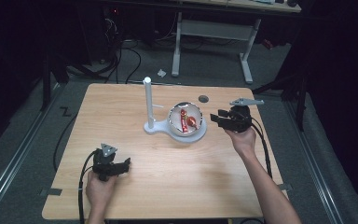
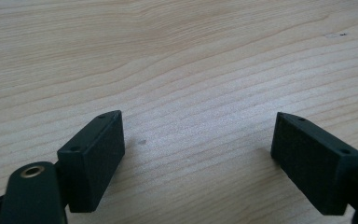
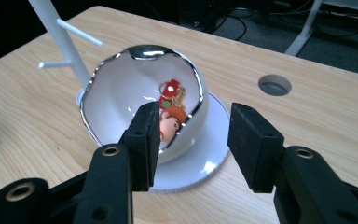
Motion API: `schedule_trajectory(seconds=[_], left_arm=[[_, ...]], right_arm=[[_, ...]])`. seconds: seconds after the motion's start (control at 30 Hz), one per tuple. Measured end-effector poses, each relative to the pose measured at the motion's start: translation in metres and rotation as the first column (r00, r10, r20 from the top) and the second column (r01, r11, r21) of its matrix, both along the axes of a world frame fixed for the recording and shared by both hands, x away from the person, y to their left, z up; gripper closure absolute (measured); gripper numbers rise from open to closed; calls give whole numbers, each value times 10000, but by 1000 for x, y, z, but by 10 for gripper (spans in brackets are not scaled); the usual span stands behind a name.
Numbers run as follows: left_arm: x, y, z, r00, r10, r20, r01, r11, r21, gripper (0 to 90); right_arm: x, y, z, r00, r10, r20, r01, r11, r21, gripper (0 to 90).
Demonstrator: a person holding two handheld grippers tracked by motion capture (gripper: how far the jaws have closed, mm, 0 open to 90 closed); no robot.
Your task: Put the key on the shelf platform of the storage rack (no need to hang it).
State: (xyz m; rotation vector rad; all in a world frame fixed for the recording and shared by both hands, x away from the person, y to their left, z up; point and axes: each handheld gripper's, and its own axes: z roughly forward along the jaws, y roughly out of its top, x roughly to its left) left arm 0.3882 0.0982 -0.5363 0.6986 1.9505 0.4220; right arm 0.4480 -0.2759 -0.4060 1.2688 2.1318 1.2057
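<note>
A white bowl point(image 1: 172, 123) with a shiny silver rim sits tilted on the round base of a white stand point(image 1: 148, 100) near the table's middle. Inside it lie a red wrapped sweet point(image 1: 183, 119) and a small orange-red piece point(image 1: 192, 122). My right gripper point(image 1: 216, 119) hovers just right of the bowl, jaws apart, nothing between them. In the right gripper view the bowl point(image 3: 121, 98) and the red pieces point(image 3: 170, 91) lie just beyond the right gripper point(image 3: 193, 116). My left gripper point(image 1: 126, 163) rests near the front left, open over bare wood, as the left gripper view point(image 2: 198, 121) confirms.
The stand's post point(image 3: 58, 32) carries short side pegs. A round cable hole point(image 1: 203, 98) lies behind the bowl in the wooden table point(image 1: 177, 182). Beyond the table stand a white desk frame point(image 1: 246, 56) and cables on the grey floor.
</note>
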Motion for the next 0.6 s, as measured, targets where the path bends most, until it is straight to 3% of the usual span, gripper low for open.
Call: schedule_trajectory(seconds=[0.3, 0.47, 0.6], left_arm=[[0, 0, 0, 10000, 12, 6, -12, 10000, 6, 178], [0, 0, 0, 10000, 20, 4, -20, 10000, 6, 178], [0, 0, 0, 10000, 14, 3, -14, 10000, 2, 178]], right_arm=[[-12, -19, 8, 9998, -115, 182, 114, 9999, 17, 543], [-17, -20, 11, 9998, -102, 197, 105, 9998, -176, 547], [-22, -26, 9, 9998, -102, 174, 101, 9999, 54, 548]])
